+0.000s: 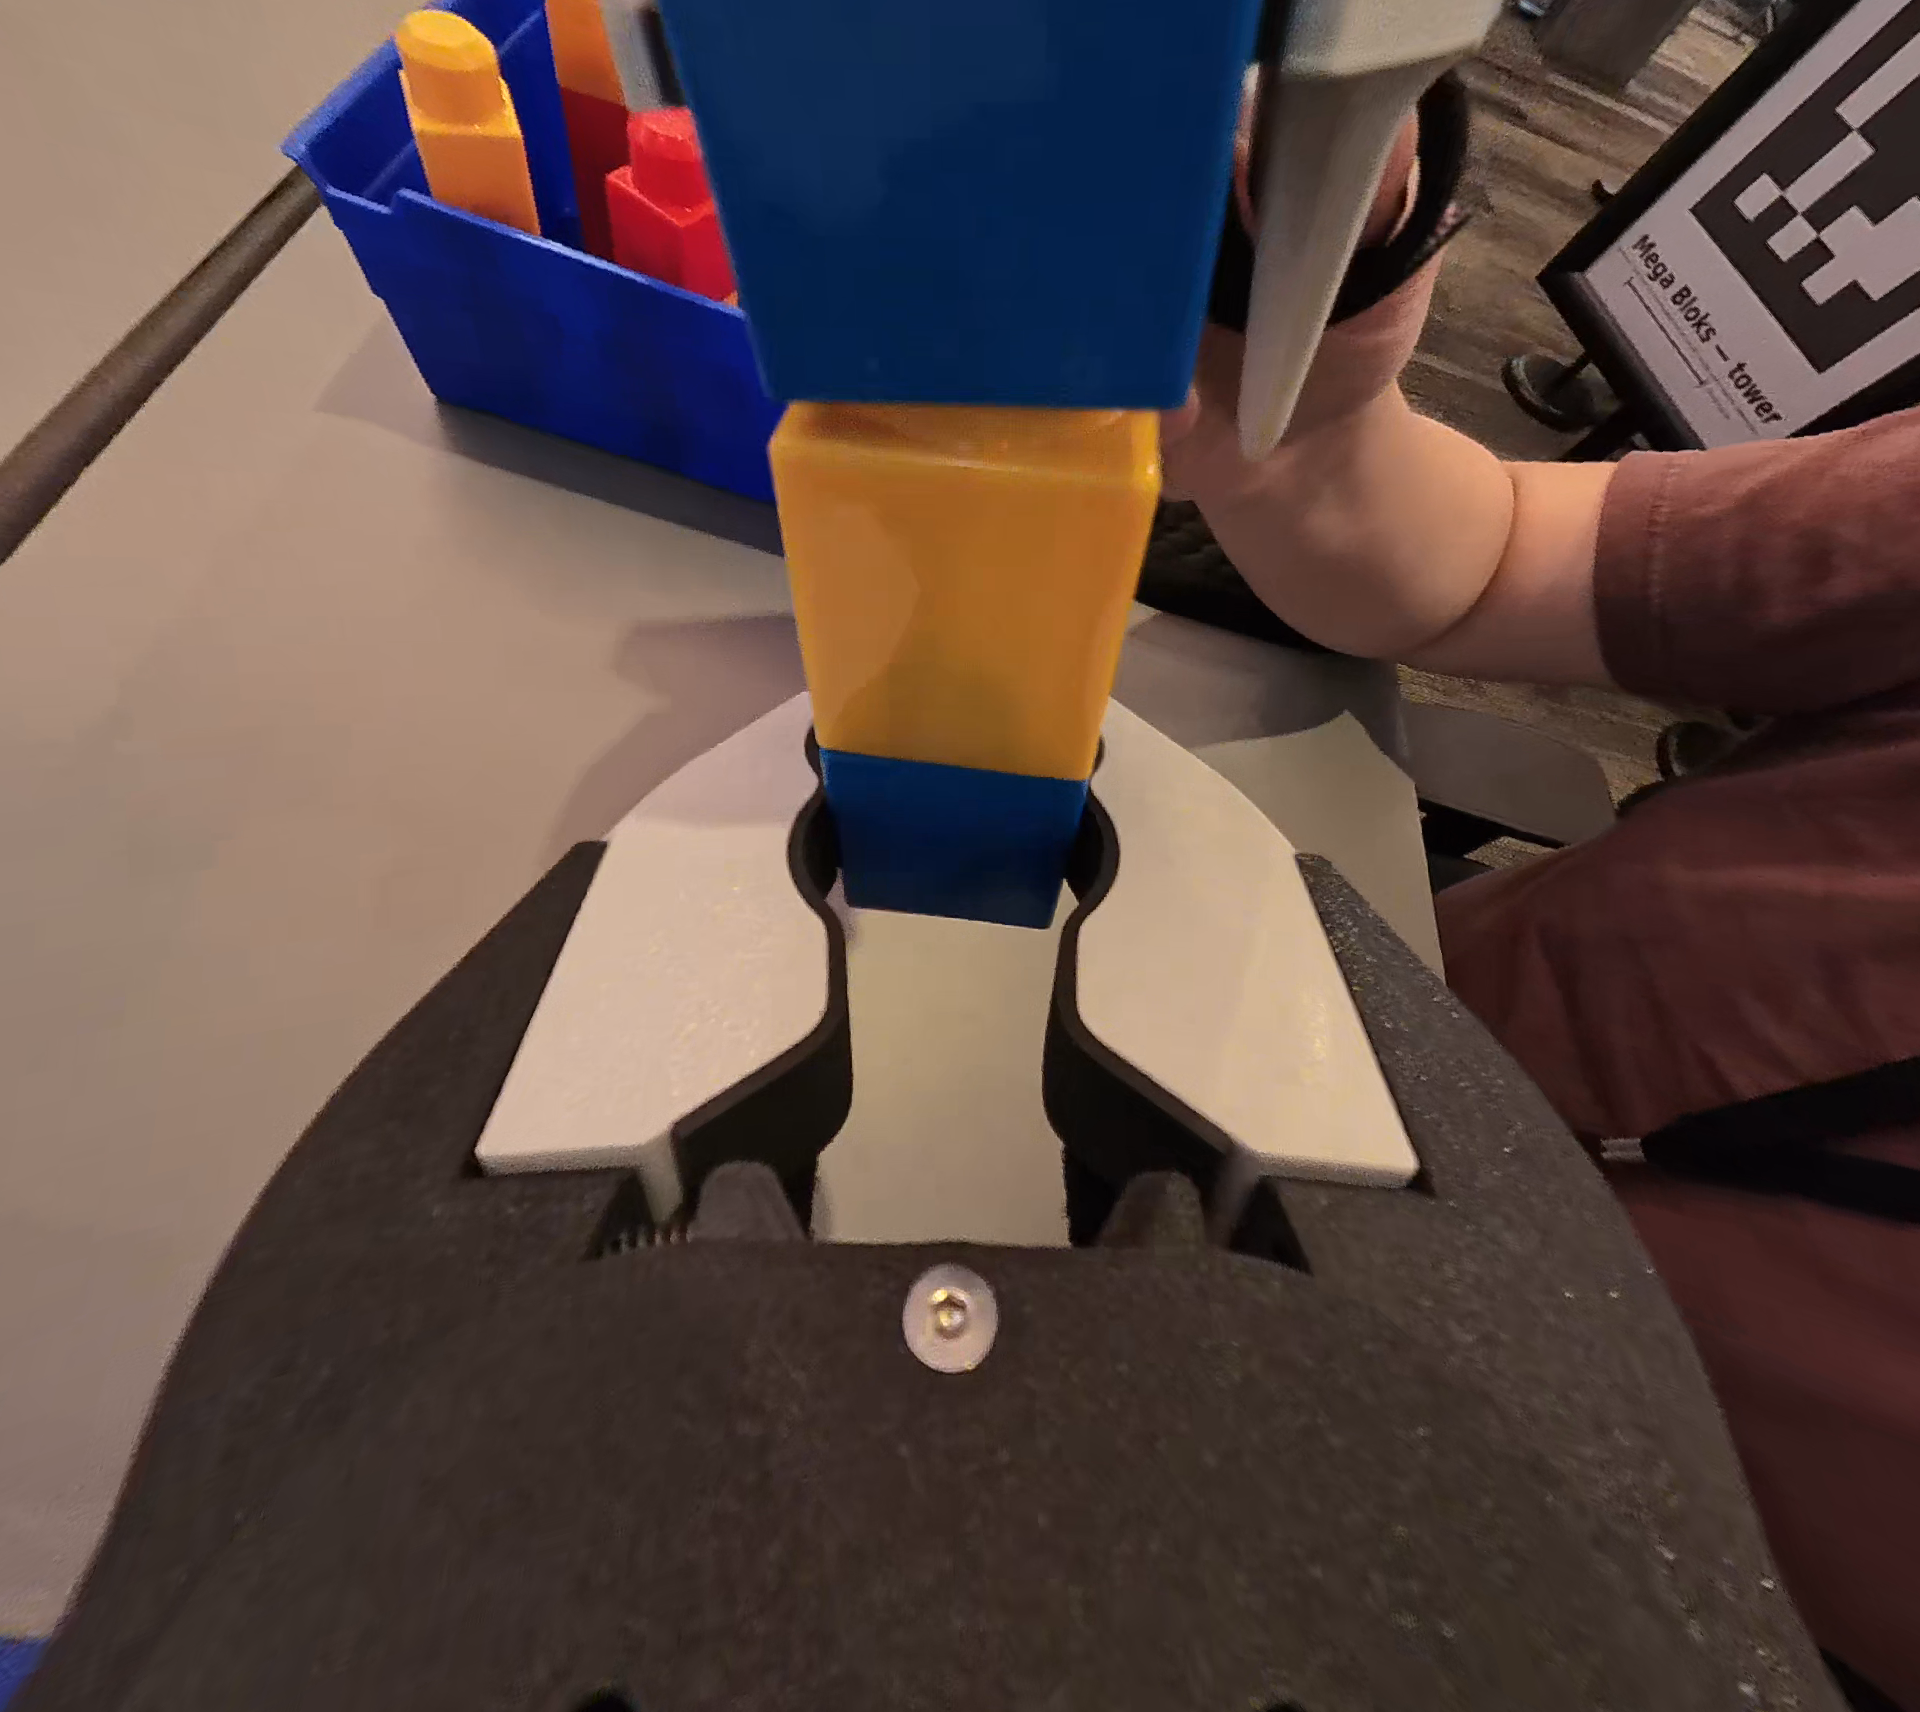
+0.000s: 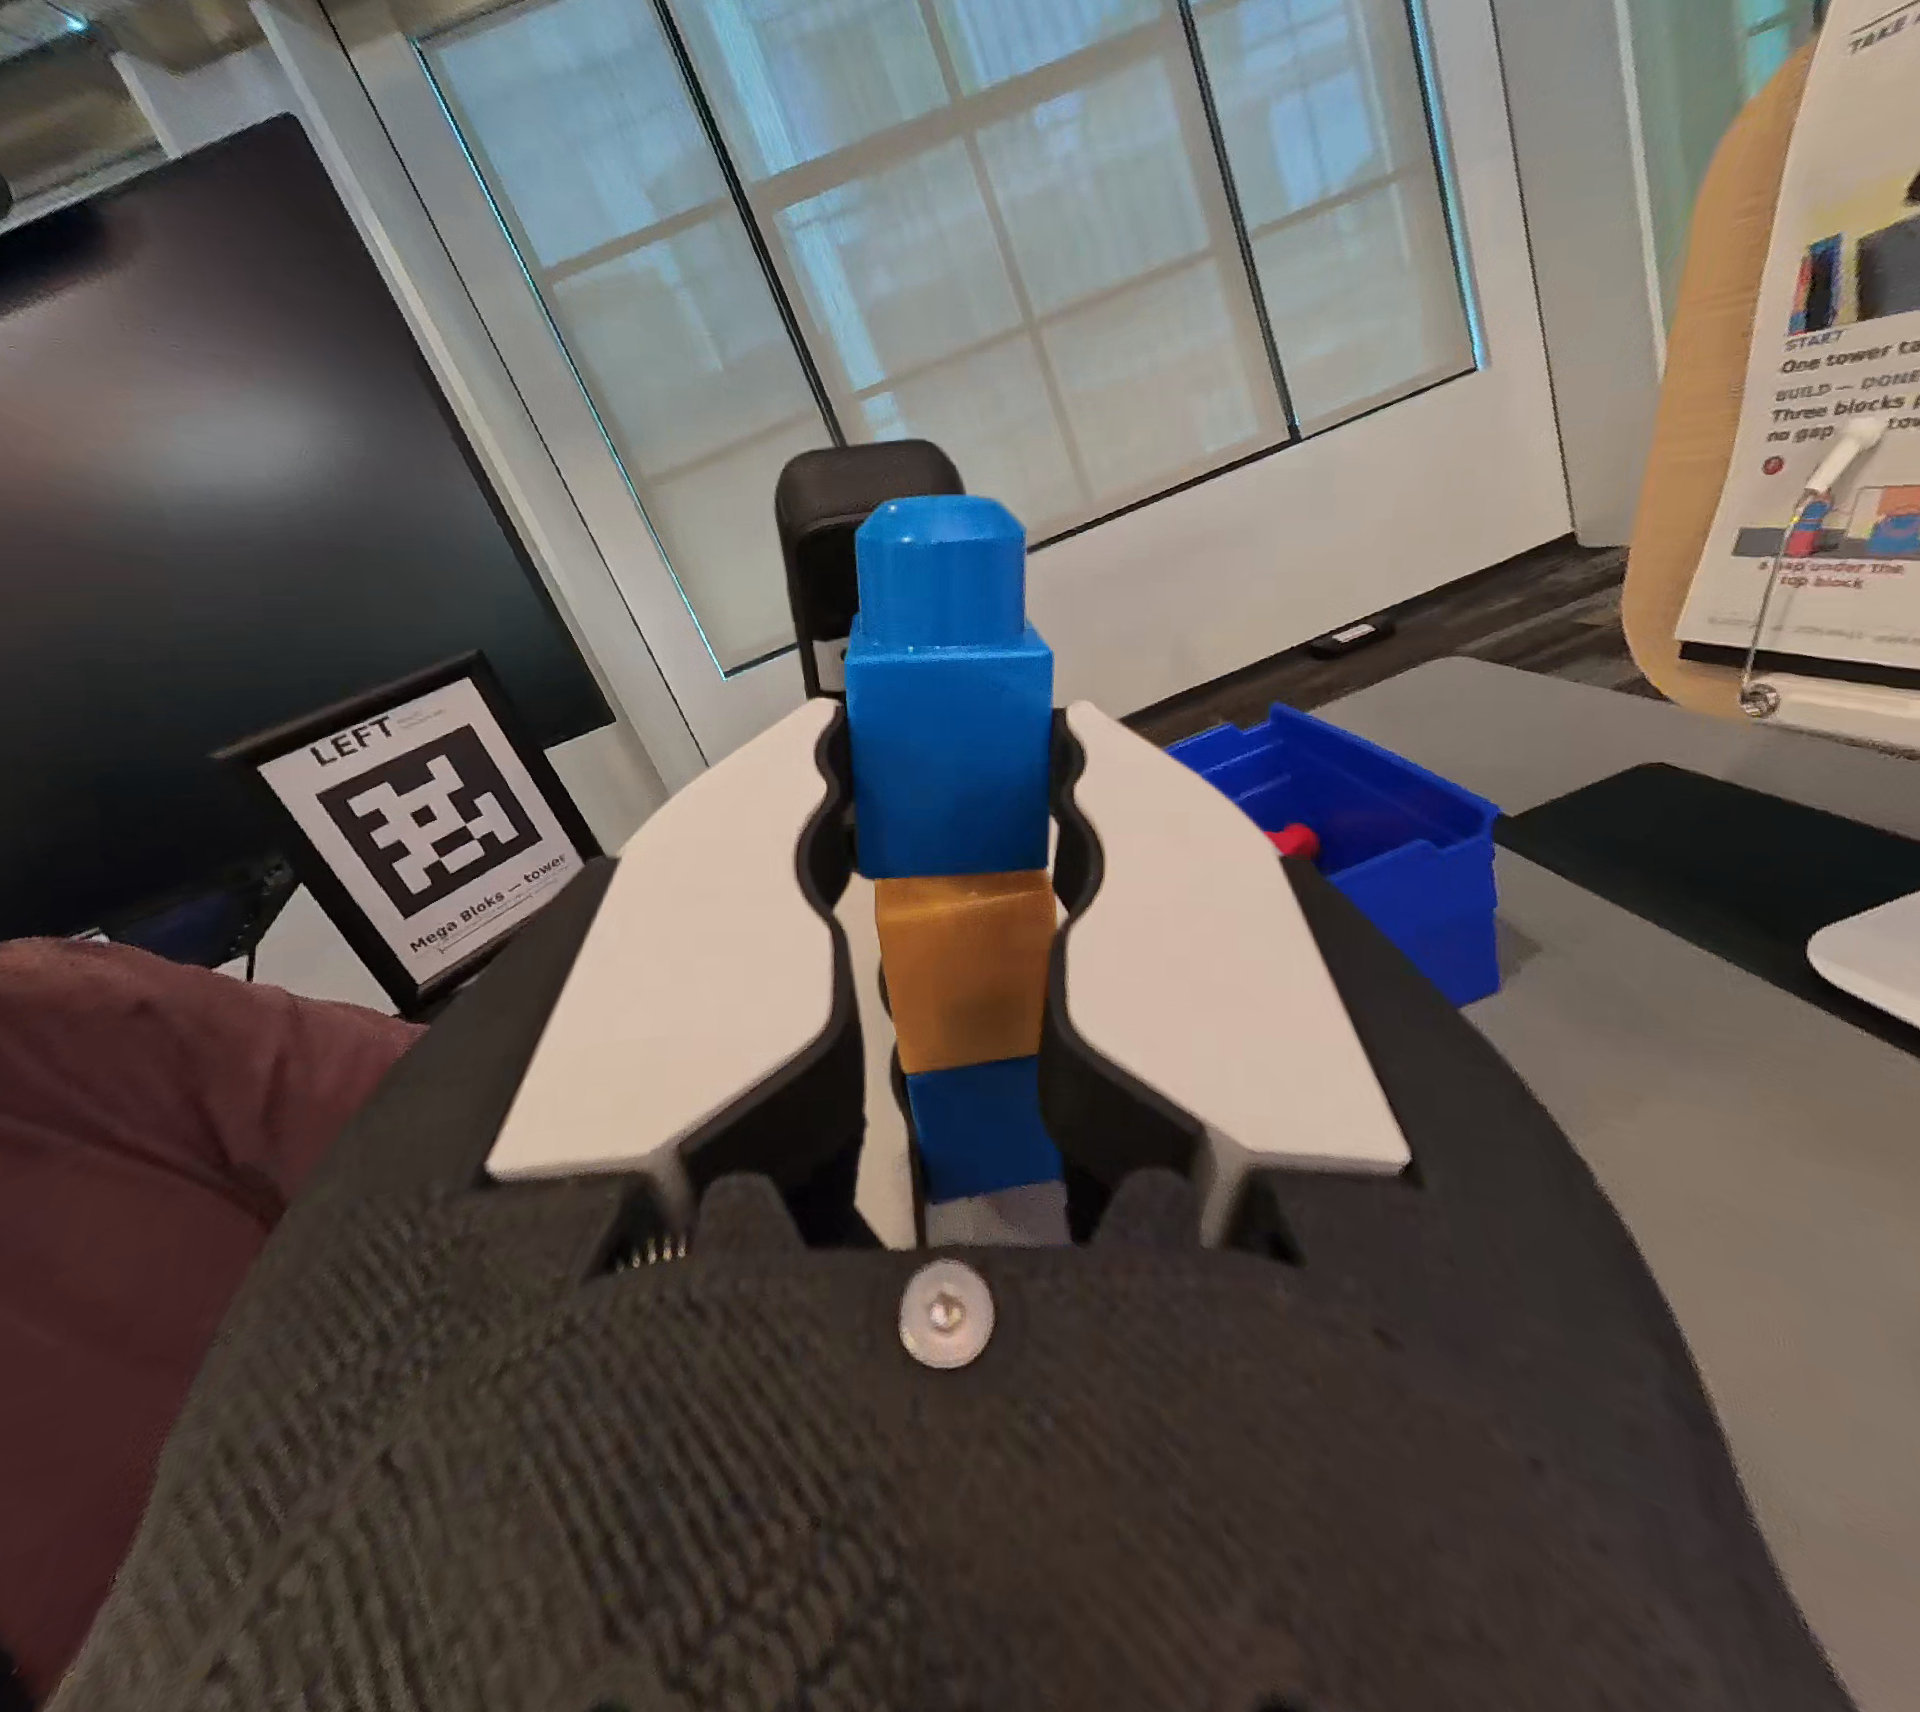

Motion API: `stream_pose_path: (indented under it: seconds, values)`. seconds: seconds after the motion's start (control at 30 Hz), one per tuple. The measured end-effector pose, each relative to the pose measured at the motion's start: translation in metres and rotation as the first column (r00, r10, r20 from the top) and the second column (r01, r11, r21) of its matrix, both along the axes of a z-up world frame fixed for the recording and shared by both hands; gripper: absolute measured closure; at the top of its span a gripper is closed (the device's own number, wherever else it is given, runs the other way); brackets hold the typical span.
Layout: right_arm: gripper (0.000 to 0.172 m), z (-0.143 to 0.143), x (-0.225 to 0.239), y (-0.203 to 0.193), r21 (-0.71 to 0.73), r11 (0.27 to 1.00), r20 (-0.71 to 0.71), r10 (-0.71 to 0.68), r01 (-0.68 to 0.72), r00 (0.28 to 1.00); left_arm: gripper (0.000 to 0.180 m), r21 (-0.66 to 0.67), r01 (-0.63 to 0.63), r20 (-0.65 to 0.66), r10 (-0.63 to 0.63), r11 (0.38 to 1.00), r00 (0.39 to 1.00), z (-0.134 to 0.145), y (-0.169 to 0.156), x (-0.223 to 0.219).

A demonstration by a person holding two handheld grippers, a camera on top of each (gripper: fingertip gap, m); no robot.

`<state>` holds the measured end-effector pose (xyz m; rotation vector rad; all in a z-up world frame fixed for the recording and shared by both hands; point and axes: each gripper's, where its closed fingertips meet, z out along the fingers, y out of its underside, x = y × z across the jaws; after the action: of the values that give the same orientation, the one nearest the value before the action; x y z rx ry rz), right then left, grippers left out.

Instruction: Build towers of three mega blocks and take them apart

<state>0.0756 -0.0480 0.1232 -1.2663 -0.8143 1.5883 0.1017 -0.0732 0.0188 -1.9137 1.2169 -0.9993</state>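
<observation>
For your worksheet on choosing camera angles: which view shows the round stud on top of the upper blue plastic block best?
The right wrist view: the upper blue plastic block stands between that claw's fingers with its rounded stud clear against the window. The left wrist view shows only that block's flat side, cut off by the frame's top edge, so the stud is out of sight.

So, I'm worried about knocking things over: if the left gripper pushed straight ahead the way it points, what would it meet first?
The tower itself: the left gripper already has its fingers around the bottom blue block. Beyond it lies open grey table; the blue bin sits off to the left.
</observation>
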Motion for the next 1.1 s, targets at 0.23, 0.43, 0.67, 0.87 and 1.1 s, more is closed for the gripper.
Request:
stream_pose_path:
  seconds: [0.23, 0.43, 0.67, 0.87, 1.1]
  values:
    - [0.135, -0.019, -0.005, -0.009, 0.076, 0.996, 0.187, 0.029, -0.044, 0.982, 0.14, -0.01, 0.049, -0.078, -0.049, 0.999, 0.996, -0.01, -0.007, -0.006]
    - [0.135, -0.027, 0.004, -0.014, 0.05, 0.99, 0.252, 0.113, -0.129, 0.961, 0.14, -0.044, 0.113, -0.032, -0.115, 0.993, 0.993, -0.007, -0.015, -0.004]
    - [0.135, -0.029, 0.002, -0.011, 0.034, 0.992, 0.221, 0.113, -0.123, 0.969, 0.14, -0.061, 0.102, -0.044, -0.104, 0.993, 0.994, -0.01, -0.015, -0.006]
    - [0.123, -0.05, 0.0, -0.016, 0.084, 0.985, 0.377, 0.106, -0.148, 0.92, 0.14, -0.037, 0.089, 0.02, -0.088, 0.995, 0.996, 0.005, -0.013, -0.012]
    - [0.138, -0.019, 0.04, -0.02, 0.19, 0.98, 0.41, -0.03, -0.054, 0.911, 0.112, 0.041, 0.053, 0.1, -0.057, 0.998, 0.993, 0.034, -0.017, -0.012]
